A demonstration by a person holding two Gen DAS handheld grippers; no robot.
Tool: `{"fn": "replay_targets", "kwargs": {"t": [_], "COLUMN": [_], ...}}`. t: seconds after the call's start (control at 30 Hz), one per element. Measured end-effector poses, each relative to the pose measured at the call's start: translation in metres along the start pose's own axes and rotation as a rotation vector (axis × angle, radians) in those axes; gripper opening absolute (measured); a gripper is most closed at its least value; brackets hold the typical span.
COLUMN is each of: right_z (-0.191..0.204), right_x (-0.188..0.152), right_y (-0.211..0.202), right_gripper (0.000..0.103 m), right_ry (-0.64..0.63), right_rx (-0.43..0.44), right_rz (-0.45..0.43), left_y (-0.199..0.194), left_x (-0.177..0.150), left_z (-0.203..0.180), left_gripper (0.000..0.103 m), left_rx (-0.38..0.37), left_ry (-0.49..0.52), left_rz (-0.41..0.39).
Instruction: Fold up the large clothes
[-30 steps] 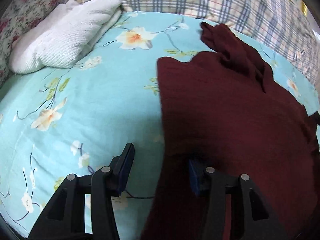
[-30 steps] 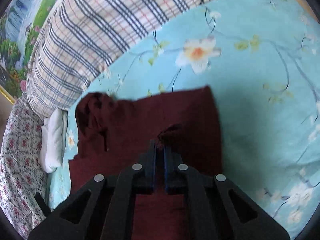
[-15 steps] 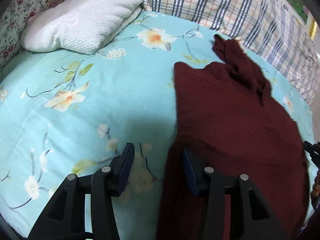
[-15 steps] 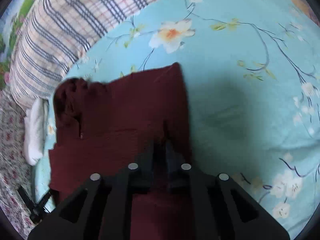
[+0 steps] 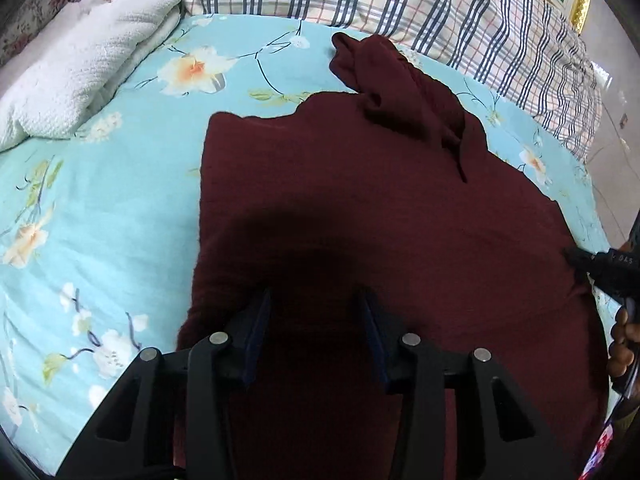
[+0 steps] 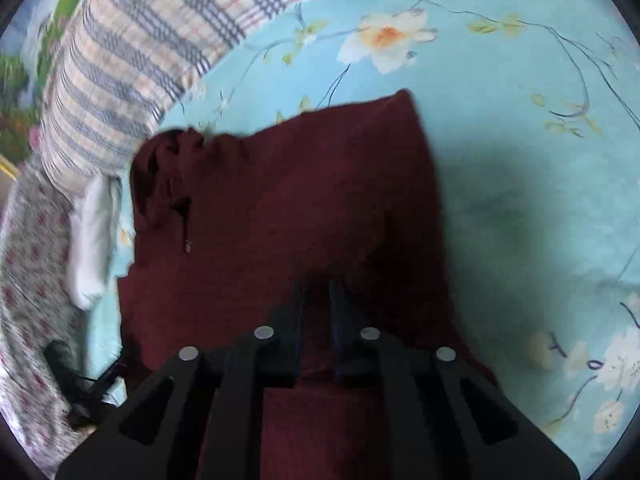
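A dark maroon garment (image 5: 380, 200) lies spread on a light blue flowered bedsheet (image 5: 120, 208), with a bunched sleeve or collar part (image 5: 384, 76) at its far end. My left gripper (image 5: 314, 312) hovers over the garment's near left part. Its jaws stand apart, cloth lies below them, and the pads do not press on it. My right gripper (image 6: 316, 296) is nearly closed low over the garment (image 6: 300, 200), with a narrow strip of maroon cloth between its fingers. From the left wrist, that gripper (image 5: 600, 266) meets the garment's right edge.
A folded white towel (image 5: 80, 72) lies at the far left of the bed. Plaid bedding (image 5: 440, 8) runs along the far edge, with flowered fabric (image 6: 28, 280) beside it. A hand wearing a bead bracelet (image 5: 620, 340) shows at the right border. Bare sheet (image 6: 520, 200) lies right of the garment.
My left gripper shifted right, from straddling the garment's left edge to being fully over the cloth, and its jaws narrowed slightly. The right gripper sank, and the raised tuft of cloth went flatter.
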State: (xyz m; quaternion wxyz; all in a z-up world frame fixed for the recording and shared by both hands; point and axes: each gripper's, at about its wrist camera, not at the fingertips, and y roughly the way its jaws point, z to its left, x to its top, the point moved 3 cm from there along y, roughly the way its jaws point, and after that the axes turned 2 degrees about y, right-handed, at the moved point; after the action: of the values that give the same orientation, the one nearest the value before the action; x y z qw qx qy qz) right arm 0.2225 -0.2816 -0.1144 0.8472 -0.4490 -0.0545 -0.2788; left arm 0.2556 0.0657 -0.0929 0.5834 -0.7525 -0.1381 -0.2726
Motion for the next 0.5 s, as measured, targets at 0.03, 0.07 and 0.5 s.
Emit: {"fn": "replay_targets", "kwargs": {"t": [0.03,0.07,0.5], "right_z": [0.001,0.005,0.107], "right_x": [0.002,0.005,0.111], "right_y": [-0.007,-0.014,0.042], "right_gripper": [0.013,0.014,0.029], "right_ry": [-0.011,-0.026,-0.143], "right_rx": [-0.012,-0.010,0.199], "right_rz": [-0.018,-0.038,0.016], "left_y": [-0.003,-0.006,0.037], "left_x": [0.004,0.010,0.201], "left_z": [0.000,-0.001,-0.043], "left_gripper": [0.044,0.046,0.078], "left_rx": [0.001,0.002,-0.030], "left_ry": [-0.003,-0.010,0.035], "left_rz": [-0.003,-0.009,-0.059]}}
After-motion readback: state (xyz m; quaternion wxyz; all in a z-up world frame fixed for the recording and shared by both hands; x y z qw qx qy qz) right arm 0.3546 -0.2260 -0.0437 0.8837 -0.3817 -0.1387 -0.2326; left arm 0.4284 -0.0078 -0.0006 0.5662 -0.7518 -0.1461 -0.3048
